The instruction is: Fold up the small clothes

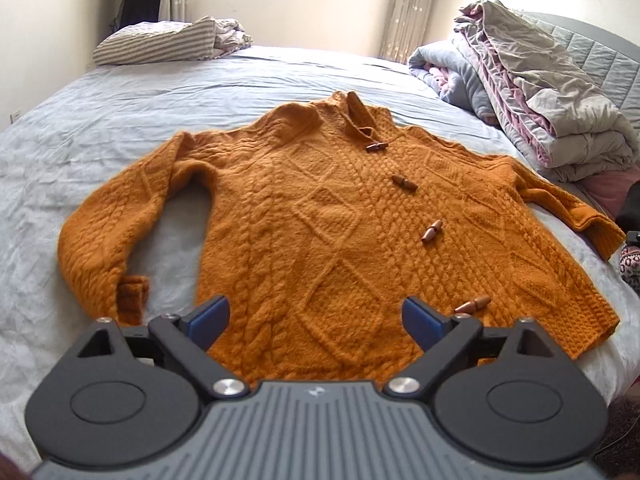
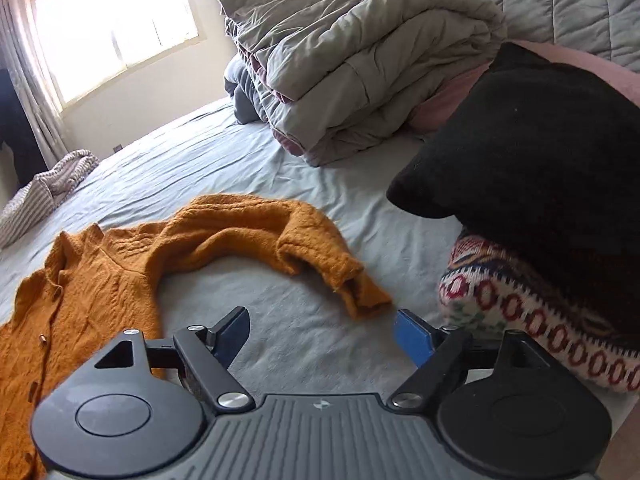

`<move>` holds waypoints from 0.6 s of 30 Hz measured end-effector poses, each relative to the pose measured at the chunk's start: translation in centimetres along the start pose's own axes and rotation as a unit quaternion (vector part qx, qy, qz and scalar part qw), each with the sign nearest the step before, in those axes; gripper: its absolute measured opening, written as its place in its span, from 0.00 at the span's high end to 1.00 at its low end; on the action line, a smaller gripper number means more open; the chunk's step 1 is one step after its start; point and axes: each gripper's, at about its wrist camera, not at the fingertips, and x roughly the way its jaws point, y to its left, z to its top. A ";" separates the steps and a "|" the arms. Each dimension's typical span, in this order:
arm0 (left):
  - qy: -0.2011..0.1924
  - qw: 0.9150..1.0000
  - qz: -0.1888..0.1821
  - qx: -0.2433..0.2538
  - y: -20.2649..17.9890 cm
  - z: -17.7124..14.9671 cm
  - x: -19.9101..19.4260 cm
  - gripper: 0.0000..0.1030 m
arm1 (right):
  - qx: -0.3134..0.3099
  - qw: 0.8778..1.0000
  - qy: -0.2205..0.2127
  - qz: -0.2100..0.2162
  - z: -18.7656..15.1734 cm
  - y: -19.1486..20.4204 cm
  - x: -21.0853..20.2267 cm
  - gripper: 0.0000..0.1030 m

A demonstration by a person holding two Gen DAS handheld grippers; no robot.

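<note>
An orange cable-knit cardigan (image 1: 320,216) with wooden toggle buttons lies spread flat, front up, on the pale blue bed sheet (image 1: 120,112). Its collar points away and both sleeves lie out to the sides. My left gripper (image 1: 316,316) hovers open over the near hem, with nothing between its blue pads. In the right wrist view the cardigan (image 2: 92,292) fills the lower left, and its right sleeve (image 2: 280,236) curves across the sheet. My right gripper (image 2: 322,332) is open just short of the sleeve's cuff (image 2: 364,296), and is empty.
A folded grey quilt (image 1: 540,92) is piled at the far right of the bed. A striped pillow (image 1: 160,42) lies at the far left by the window. A black garment (image 2: 532,152) sits on a patterned knit (image 2: 532,320) close to the right gripper.
</note>
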 end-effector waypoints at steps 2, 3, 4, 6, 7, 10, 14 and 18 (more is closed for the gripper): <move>0.006 1.000 -0.013 0.006 -1.5 0.5 1.4 0.10 | -0.067 0.997 0.005 -0.024 0.8 1.2 1.4 0.19; 0.008 1.000 -0.023 0.011 -2.4 0.6 2.0 0.10 | -0.113 0.993 0.008 -0.034 1.1 2.1 2.2 0.20; 0.009 0.999 -0.031 0.014 -3.1 0.8 2.6 0.10 | -0.158 0.986 0.016 -0.042 1.4 3.1 3.2 0.20; 0.012 0.998 -0.051 0.017 -4.6 1.1 4.0 0.10 | -0.242 0.968 0.037 -0.062 1.8 4.6 5.5 0.32; 0.012 0.998 -0.058 0.017 -5.1 1.2 4.5 0.10 | -0.267 0.960 0.046 -0.068 1.8 5.1 6.4 0.35; 0.015 0.997 -0.075 0.017 -6.8 1.5 5.9 0.10 | -0.340 0.931 0.071 -0.110 2.2 6.3 9.0 0.87; 0.028 0.995 -0.094 0.017 -7.9 2.0 7.3 0.10 | -0.400 0.899 0.009 -0.179 4.3 6.8 8.7 0.88; 0.033 0.993 -0.110 0.017 -9.1 2.5 8.4 0.10 | -0.469 0.834 -0.097 -0.276 7.3 7.0 6.9 0.89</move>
